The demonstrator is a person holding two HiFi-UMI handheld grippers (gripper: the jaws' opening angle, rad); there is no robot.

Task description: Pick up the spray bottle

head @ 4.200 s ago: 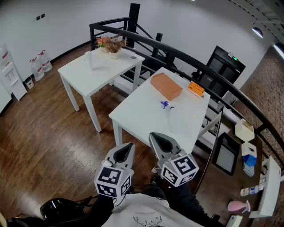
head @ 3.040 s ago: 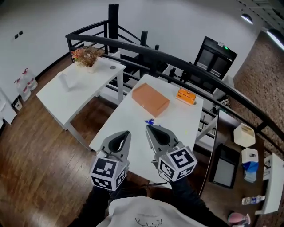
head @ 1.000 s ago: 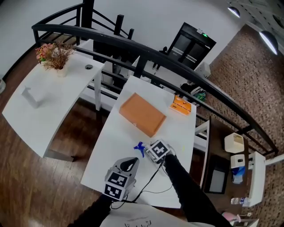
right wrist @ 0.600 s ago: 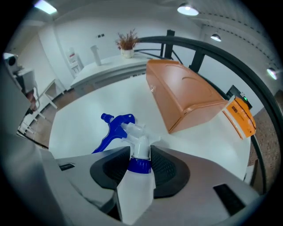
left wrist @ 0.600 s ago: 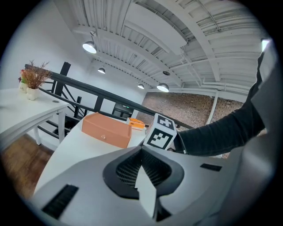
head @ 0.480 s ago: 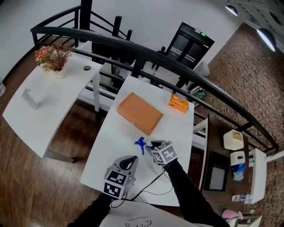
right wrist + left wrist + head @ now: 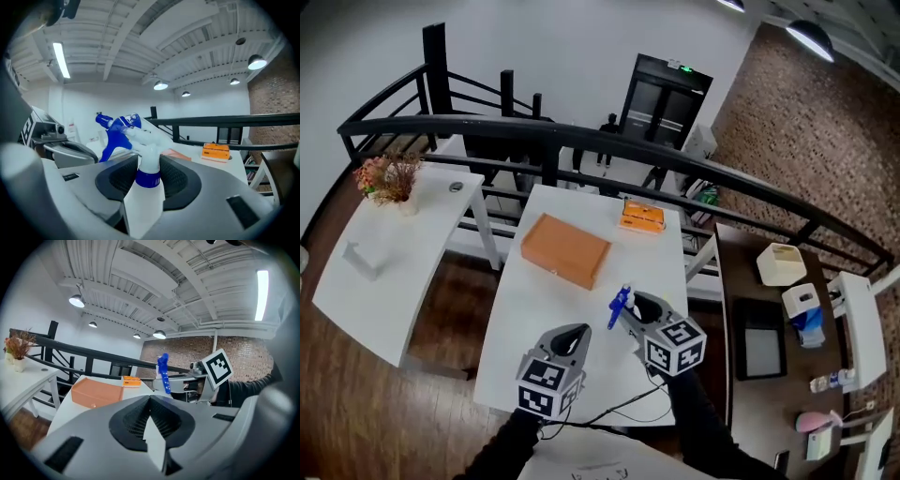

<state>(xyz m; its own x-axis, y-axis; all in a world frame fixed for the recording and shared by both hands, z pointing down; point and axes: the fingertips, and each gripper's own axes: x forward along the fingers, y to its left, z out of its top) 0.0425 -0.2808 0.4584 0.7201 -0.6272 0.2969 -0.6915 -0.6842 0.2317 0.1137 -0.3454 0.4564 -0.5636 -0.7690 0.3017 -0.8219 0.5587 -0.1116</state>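
Clamped by the neck in the right gripper (image 7: 636,304): the spray bottle (image 7: 149,180), upright, pinched at the blue collar between jaws just now closing in on it and set wide around it. Topped with a blue trigger head (image 7: 115,129) aimed leftward in the right gripper view, above a pale, translucent body. Held up off the white table (image 7: 534,309), on the near side of the flat orange box (image 7: 565,250) and a little to its right in the head view. Any lettering on the bottle not legible from these angles. Nearer again than the box, almost straight toward the person from it: the left gripper (image 7: 579,331), jaws pressed together on nothing, raised over the table's near edge. Printed on the right marker cube (image 7: 675,344) and the left marker cube (image 7: 546,386): black-and-white square patterns, not words. Beyond the box and to its right, close to the table's far edge: a small orange carton (image 7: 641,217) with dark print on its side, too small to read. Left of the box, across a strip of wooden floor (image 7: 441,309): a second white table (image 7: 356,281) with a pot of dried flowers (image 7: 386,178). Behind the box: a black railing (image 7: 581,131), then a dark glass-fronted cabinet (image 7: 661,94) with a small green light at its top.
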